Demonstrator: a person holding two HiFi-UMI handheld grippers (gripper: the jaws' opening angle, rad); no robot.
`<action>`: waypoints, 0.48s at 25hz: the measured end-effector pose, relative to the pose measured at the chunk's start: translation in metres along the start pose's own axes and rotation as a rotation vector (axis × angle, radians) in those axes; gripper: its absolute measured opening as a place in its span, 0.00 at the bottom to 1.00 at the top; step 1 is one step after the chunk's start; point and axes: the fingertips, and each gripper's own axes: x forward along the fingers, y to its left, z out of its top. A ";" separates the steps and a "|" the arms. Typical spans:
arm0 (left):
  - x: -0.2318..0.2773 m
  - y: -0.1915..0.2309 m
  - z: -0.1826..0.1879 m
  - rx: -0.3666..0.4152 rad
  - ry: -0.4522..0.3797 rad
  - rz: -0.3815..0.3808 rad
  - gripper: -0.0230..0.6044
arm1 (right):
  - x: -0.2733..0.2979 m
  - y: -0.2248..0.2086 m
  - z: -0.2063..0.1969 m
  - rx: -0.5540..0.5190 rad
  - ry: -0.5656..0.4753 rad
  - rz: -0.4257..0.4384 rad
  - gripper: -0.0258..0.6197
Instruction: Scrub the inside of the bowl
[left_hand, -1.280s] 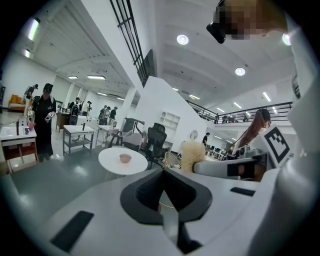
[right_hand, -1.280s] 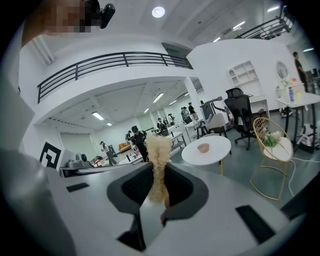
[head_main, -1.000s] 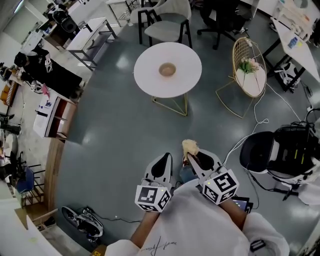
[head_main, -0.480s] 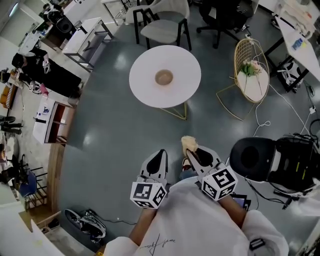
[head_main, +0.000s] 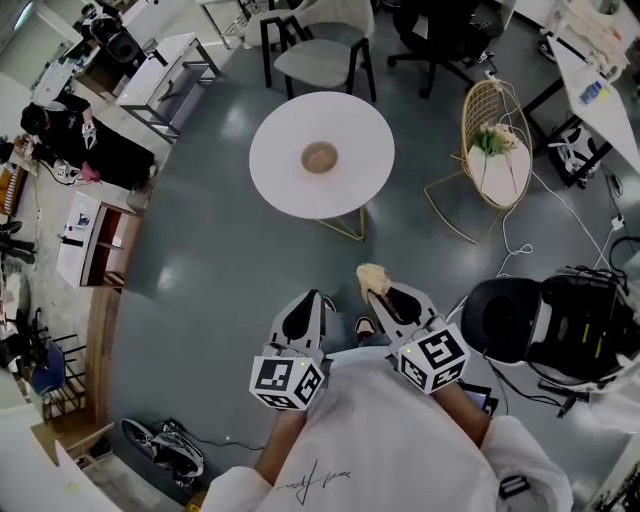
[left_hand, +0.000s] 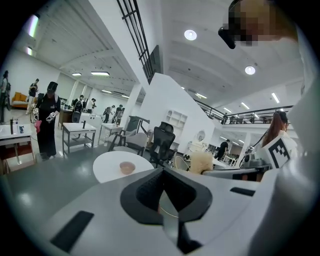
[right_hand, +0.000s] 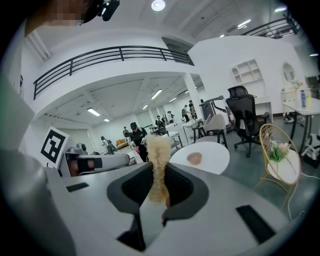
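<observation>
A small tan bowl (head_main: 320, 157) sits in the middle of a round white table (head_main: 360, 180), well ahead of both grippers across open floor. My right gripper (head_main: 383, 300) is shut on a fluffy tan scrubber (head_main: 372, 277), whose tuft sticks out past the jaws. In the right gripper view the scrubber (right_hand: 158, 155) stands upright between the jaws, with the bowl (right_hand: 194, 158) far beyond. My left gripper (head_main: 304, 303) is shut and empty, held level beside the right one. In the left gripper view its jaws meet with nothing between them, and the bowl (left_hand: 127, 167) shows far off.
A gold wire chair (head_main: 497, 150) with flowers stands right of the table, a grey chair (head_main: 320, 50) behind it. A black round seat (head_main: 500, 318) and cables lie close on my right. Shoes (head_main: 165, 450) lie on the floor at lower left, a low shelf (head_main: 95, 240) at left.
The table and bowl have drifted left and slightly down in the head view as the person moves. Both grippers keep their hold and pose, shifted a little left.
</observation>
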 end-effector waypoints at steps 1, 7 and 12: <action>0.001 0.001 0.001 -0.005 -0.003 -0.002 0.04 | 0.002 0.000 0.002 -0.010 0.000 -0.001 0.17; 0.043 0.006 0.010 0.001 -0.010 -0.028 0.04 | 0.024 -0.028 0.015 -0.034 -0.003 -0.007 0.17; 0.068 0.022 0.022 0.018 -0.009 -0.051 0.04 | 0.045 -0.041 0.028 -0.048 -0.013 -0.023 0.17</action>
